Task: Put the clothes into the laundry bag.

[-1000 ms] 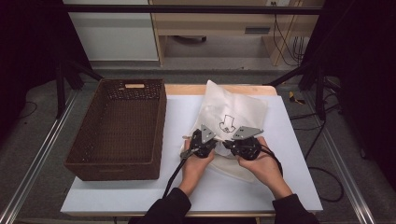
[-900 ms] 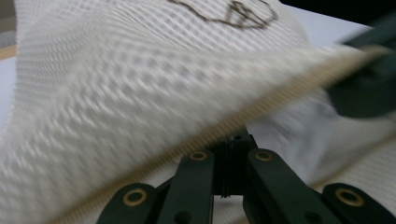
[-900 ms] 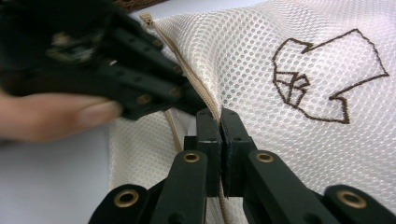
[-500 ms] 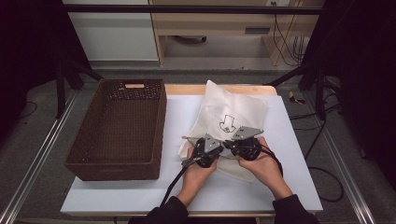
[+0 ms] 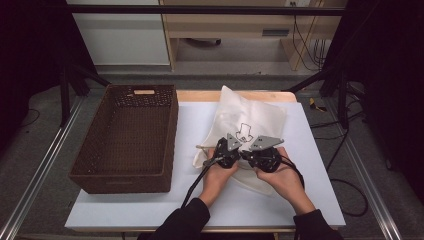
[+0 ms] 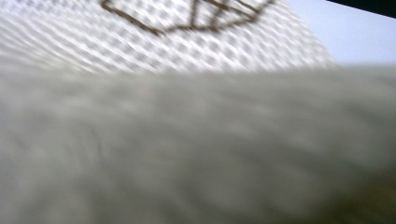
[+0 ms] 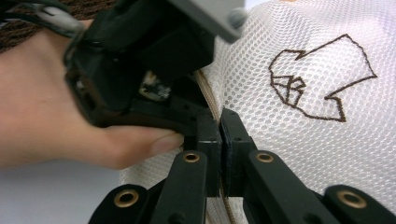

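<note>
So the white mesh bag [image 5: 248, 131] is lying on the pale table [image 5: 150, 207], a bit right of centre, with its far end pointing away toward the wooden strip at the back edge. It has a dark outline drawing stitched on it [image 7: 322, 79] (some kind of angular shape, can't make out what it's meant to be). To its left, apart from it, sits a brown wicker basket [image 5: 127, 140] with a small tag on its far rim.

Both hands are down at the near end of the bag, side by side and nearly touching. The right gripper [image 7: 219, 126] has its jaws pinched tight together on the bag: in the right gripper view you can see a tan cord or hem of the bag running right up between the two black pads, with mesh bunched on either side. The left gripper [image 5: 225, 152] sits just beside it, with the left hand's thumb [image 7: 140, 147] almost up against the right one's jaws. Its jaws are closed down too, and its own camera is pressed so close to the mesh bag that most of the picture is a blurry grey-white mass, with mesh and a bit of the stitched outline at the top. I'd say it's clamped on the bag's fabric as well, right next to the other one.
</note>
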